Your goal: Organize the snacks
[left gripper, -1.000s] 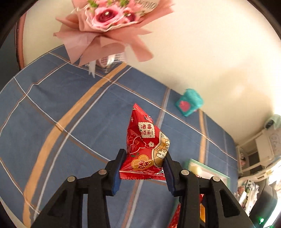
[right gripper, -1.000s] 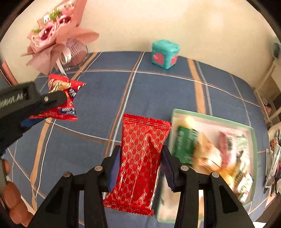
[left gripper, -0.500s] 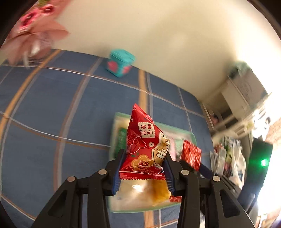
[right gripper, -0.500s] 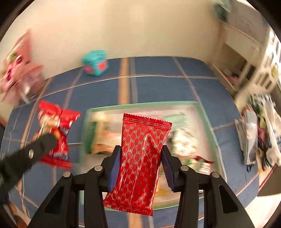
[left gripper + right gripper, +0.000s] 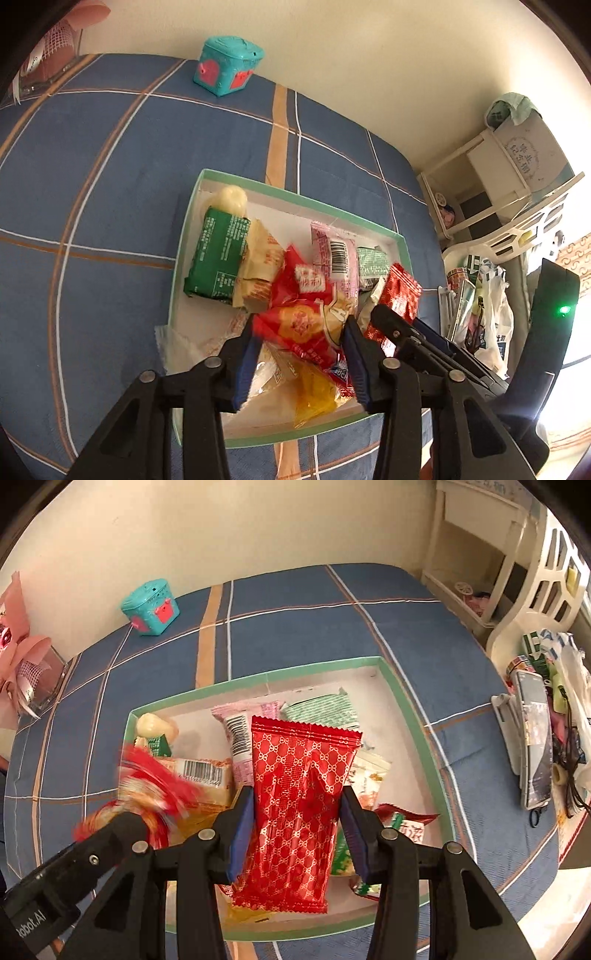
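Observation:
A green-rimmed white tray point(image 5: 306, 199) point(image 5: 413, 705) on the blue plaid cloth holds several snack packets. My left gripper point(image 5: 299, 339) hangs over the tray's near end; its jaws stand a little apart around a red and yellow snack bag point(image 5: 299, 328) that tilts down onto the pile, blurred in the right wrist view point(image 5: 147, 786). My right gripper point(image 5: 295, 827) is shut on a red patterned packet point(image 5: 299, 805) and holds it upright above the tray; the packet also shows in the left wrist view point(image 5: 399, 299).
A teal box point(image 5: 227, 64) point(image 5: 149, 607) stands at the back by the wall. A pink bouquet point(image 5: 18, 653) is at the far left. White shelving point(image 5: 491, 177) and a cluttered side surface with bags point(image 5: 550, 701) lie to the right.
Both grippers swung right from the open cloth to above the tray. The left jaws have widened and the red bag has tipped down out of its upright hold.

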Motion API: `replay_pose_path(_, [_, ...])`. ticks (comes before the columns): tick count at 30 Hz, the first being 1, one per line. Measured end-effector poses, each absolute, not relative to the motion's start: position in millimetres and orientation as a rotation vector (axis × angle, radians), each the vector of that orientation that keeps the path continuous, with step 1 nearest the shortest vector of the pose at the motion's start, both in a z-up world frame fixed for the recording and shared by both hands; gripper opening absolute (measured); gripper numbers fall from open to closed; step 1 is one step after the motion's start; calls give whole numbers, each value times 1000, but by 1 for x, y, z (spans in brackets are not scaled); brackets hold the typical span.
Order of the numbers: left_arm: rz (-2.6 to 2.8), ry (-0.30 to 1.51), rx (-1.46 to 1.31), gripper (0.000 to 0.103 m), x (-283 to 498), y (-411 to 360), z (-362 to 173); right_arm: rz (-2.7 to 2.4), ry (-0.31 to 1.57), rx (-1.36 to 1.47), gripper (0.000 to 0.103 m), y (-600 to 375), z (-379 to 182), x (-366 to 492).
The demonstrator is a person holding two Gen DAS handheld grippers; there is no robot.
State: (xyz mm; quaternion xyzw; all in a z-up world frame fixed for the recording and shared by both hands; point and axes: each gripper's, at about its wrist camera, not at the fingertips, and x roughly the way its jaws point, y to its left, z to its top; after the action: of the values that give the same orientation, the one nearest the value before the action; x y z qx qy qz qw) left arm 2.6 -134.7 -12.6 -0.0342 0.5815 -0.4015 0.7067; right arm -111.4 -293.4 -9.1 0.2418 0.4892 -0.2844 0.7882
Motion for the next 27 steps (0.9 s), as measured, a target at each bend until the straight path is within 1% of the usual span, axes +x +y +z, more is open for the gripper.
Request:
replay_pose_path(1, [-891,1288,-77,61,2,-134,-12,-611,1054,520,48,-292,-10,-111])
replay_pose_path(3, [-893,1282,-79,62,2,-129,-10,-608,1057,522,50,-291,-11,-111])
replay_pose_path(5, [-890,1271,-79,62,1,-124,-7,-612,1050,524,57,-289,-10,-112])
replay_pose_path(6, [-874,1259,-67,64,0,-120,-4,-614,1042,524,58,-288,-8,-113])
replay_pose_path(7, [-855,1244,-50,68,1,-115,-1,-618,1028,523,64,-285,-5,-115])
replay_pose_path(8, [-830,1224,-29,69,0,-112,1,-622,1018,520,76,-285,-3,-115])
replay_pose_path(9, [-795,1196,-1,72,0,-106,5,-625,1005,515,81,-282,-1,-117])
replay_pose_path(10, [-768,1179,19,77,1,-101,8,-624,999,512,86,-280,0,-118])
replay_pose_path(11, [-734,1159,46,81,2,-96,10,-617,998,511,86,-275,0,-120])
replay_pose_path(12, [-692,1128,81,89,2,-91,12,-612,999,511,86,-272,0,-121])
replay_pose_path(13, [-647,1092,120,99,1,-85,14,-606,1001,511,87,-268,0,-123])
replay_pose_path(14, [-605,1059,160,103,0,-79,15,-599,1003,511,87,-263,-1,-125])
replay_pose_path(15, [-566,1028,199,103,-2,-74,15,-595,1007,510,88,-258,-2,-127])
replay_pose_path(17, [-506,988,263,103,-4,-63,15,-585,1011,508,100,-249,-3,-130])
replay_pose_path(19, [-466,970,309,103,-6,-54,13,-572,1002,509,100,-240,-1,-133])
replay_pose_path(27, [-365,935,347,103,-18,-25,22,-525,986,483,100,-203,6,-148])
